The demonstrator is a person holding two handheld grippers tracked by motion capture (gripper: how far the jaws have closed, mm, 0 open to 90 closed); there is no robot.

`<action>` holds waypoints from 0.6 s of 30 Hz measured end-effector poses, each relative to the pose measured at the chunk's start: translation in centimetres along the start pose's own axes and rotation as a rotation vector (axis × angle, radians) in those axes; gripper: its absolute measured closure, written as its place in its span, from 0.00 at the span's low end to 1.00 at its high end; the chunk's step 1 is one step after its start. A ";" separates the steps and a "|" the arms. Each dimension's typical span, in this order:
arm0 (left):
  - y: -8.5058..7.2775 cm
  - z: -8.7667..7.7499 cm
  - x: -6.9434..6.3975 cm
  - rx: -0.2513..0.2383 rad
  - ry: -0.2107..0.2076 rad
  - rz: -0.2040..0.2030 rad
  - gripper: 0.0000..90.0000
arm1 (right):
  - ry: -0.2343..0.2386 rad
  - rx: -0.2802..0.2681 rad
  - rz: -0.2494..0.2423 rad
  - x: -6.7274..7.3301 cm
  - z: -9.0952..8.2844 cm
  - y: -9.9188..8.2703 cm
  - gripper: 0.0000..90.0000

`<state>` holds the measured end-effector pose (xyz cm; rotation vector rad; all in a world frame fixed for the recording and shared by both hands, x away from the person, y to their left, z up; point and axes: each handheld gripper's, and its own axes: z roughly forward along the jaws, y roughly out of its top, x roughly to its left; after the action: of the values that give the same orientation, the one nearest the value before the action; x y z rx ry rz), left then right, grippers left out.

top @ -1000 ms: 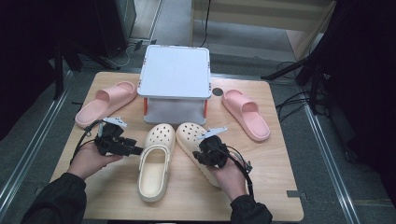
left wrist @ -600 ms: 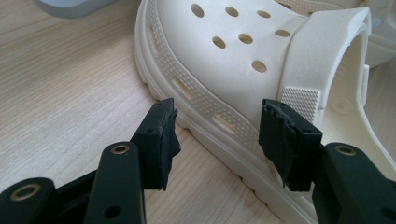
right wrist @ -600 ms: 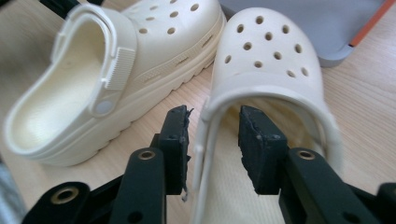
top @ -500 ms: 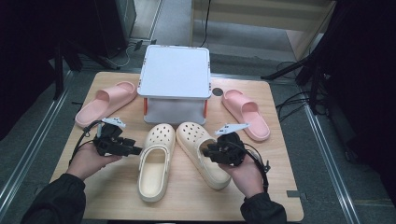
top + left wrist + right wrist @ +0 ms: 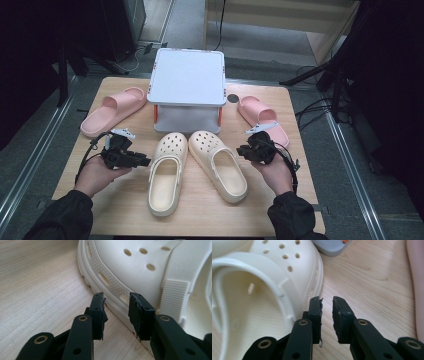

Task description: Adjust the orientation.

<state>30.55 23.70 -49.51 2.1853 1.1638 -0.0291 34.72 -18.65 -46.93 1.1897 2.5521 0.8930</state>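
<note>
Two cream clogs lie side by side at the table's middle, the left clog and the right clog. My left gripper sits just left of the left clog. In the left gripper view that gripper is open. Its jaws have just been closing, with the clog's sole edge in the gap ahead of the tips, not pressed. My right gripper is just right of the right clog. In the right gripper view it has just been closing to a narrow gap over bare wood beside the clog.
A white two-level stand sits behind the clogs. A pink slide lies at the left and another at the right, close behind my right gripper. The wooden table has bare room in front.
My right gripper has moved right, from over the right clog to the bare wood beside it. The left jaws have narrowed; the left hand has stayed in place.
</note>
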 end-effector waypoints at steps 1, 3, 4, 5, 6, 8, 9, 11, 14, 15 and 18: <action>0.0 0.1 0.0 0.003 0.002 -0.004 0.72 | 0.007 0.012 -0.001 -0.2 0.4 0.0 0.87; -0.1 0.5 -0.1 0.002 0.006 -0.009 0.72 | 0.010 0.033 -0.002 -0.4 1.1 0.0 0.87; 0.0 0.7 0.0 0.012 0.012 -0.002 0.71 | 0.014 0.048 -0.003 -0.5 1.5 0.1 0.86; 0.0 0.7 0.0 0.012 0.012 -0.002 0.71 | 0.014 0.048 -0.003 -0.5 1.5 0.1 0.86; 0.1 1.0 0.1 0.019 0.021 -0.005 0.71 | 0.044 0.062 -0.006 -0.4 2.1 0.2 0.86; 0.1 1.1 0.1 0.016 0.023 -0.012 0.71 | 0.046 0.066 -0.007 -0.2 2.3 0.3 0.86; 0.0 1.1 0.1 0.013 0.018 -0.017 0.71 | 0.043 0.073 -0.024 0.1 2.6 0.5 0.86; 0.0 1.1 0.1 0.013 0.017 -0.018 0.71 | 0.044 0.072 -0.025 0.1 2.6 0.5 0.87; -0.1 1.1 0.0 0.016 0.020 -0.018 0.72 | 0.063 0.081 -0.028 0.5 2.8 0.5 0.86; -0.1 1.1 -0.1 0.016 0.015 -0.021 0.72 | 0.064 0.084 -0.029 0.6 2.8 0.5 0.86; -0.1 1.1 -0.2 0.014 0.011 -0.027 0.73 | 0.065 0.083 -0.042 1.0 2.8 0.5 0.86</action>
<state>30.71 22.99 -50.37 2.1851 1.2026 -0.0367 35.46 -16.40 -48.84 1.1432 2.6802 0.8373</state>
